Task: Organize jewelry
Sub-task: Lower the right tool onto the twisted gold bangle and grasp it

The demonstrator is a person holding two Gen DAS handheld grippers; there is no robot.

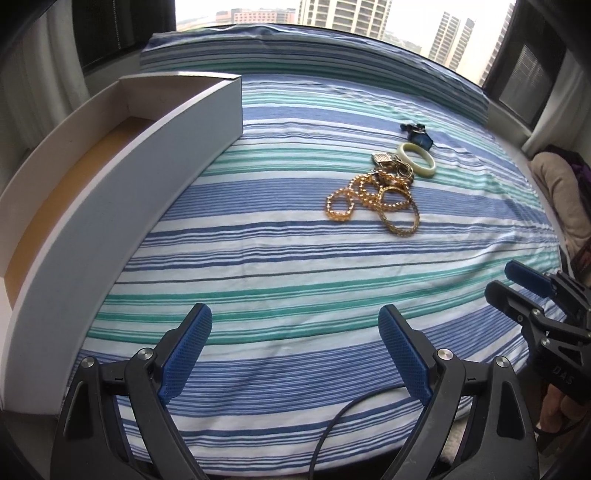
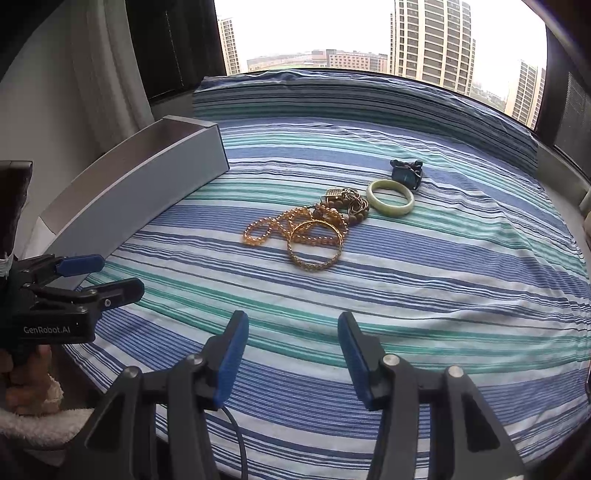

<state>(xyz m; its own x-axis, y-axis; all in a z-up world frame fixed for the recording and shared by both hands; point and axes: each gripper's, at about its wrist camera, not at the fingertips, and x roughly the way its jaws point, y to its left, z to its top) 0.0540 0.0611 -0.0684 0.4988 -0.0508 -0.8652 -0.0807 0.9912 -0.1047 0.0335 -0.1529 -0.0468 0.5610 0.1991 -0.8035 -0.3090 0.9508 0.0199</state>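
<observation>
Nothing is sorted yet. My left tongs (image 1: 295, 347) and right tongs (image 2: 291, 354) both stand apart and empty over the near edge of the striped blue-and-green bed (image 1: 258, 266). The long white cardboard box (image 1: 110, 206) along its left edge looks empty. The tangled gold bead chains and bangle (image 2: 306, 230), pale green jade bangle (image 2: 390, 198) and dark blue watch (image 2: 406, 175) all lie mid-bed.

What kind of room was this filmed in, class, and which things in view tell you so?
Probably a bedroom in a high-rise flat: a bed with a striped sheet and matching pillow sits under a window overlooking apartment towers, with curtains beside it.
</observation>
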